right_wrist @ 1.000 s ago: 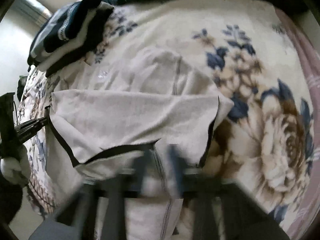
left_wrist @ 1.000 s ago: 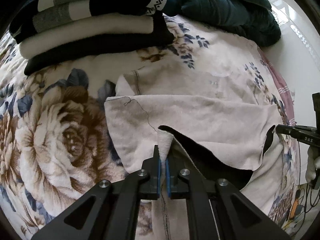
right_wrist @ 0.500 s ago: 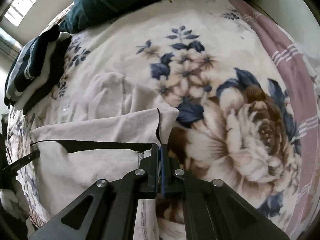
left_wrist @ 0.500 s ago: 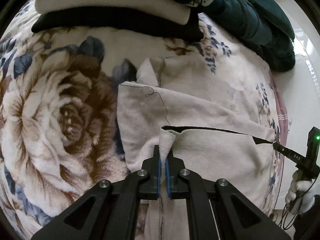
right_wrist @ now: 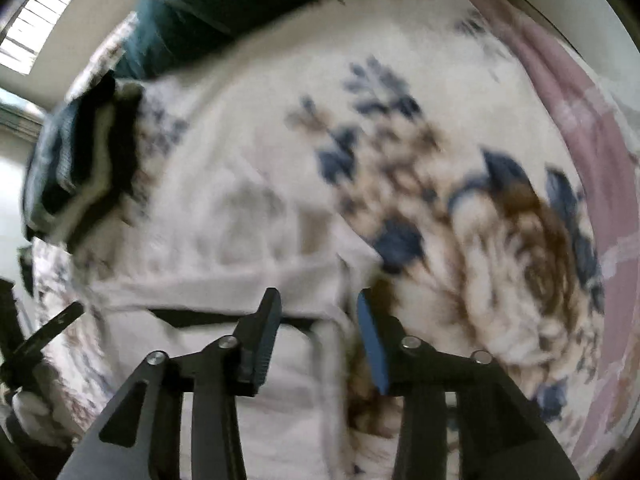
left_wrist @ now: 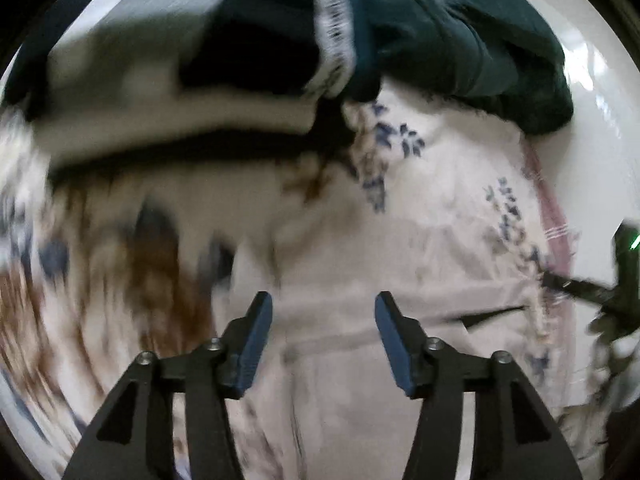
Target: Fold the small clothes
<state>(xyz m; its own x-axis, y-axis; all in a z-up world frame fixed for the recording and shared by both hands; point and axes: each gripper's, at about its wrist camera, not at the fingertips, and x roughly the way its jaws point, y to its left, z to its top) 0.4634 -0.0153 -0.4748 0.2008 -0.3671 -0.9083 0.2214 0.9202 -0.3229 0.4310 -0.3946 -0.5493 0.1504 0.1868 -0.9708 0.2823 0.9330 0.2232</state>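
Note:
A small beige garment (left_wrist: 360, 320) with dark trim lies folded flat on the floral blanket (left_wrist: 120, 280). It also shows in the right wrist view (right_wrist: 240, 300). My left gripper (left_wrist: 323, 340) is open and empty above the garment's left part. My right gripper (right_wrist: 318, 340) is open and empty above the garment's right edge. The right gripper shows at the far right of the left wrist view (left_wrist: 580, 288). The left gripper shows at the left edge of the right wrist view (right_wrist: 48, 328). Both views are motion-blurred.
A stack of folded clothes (left_wrist: 180, 92) sits at the back left of the bed, also in the right wrist view (right_wrist: 80, 164). A dark teal blanket (left_wrist: 460, 40) lies behind it. A pink striped sheet (right_wrist: 592, 140) borders the blanket on the right.
Both grippers were shut on the garment's lower edge and carried it forward over the upper part. Now both have opened, let the cloth go, and it lies folded.

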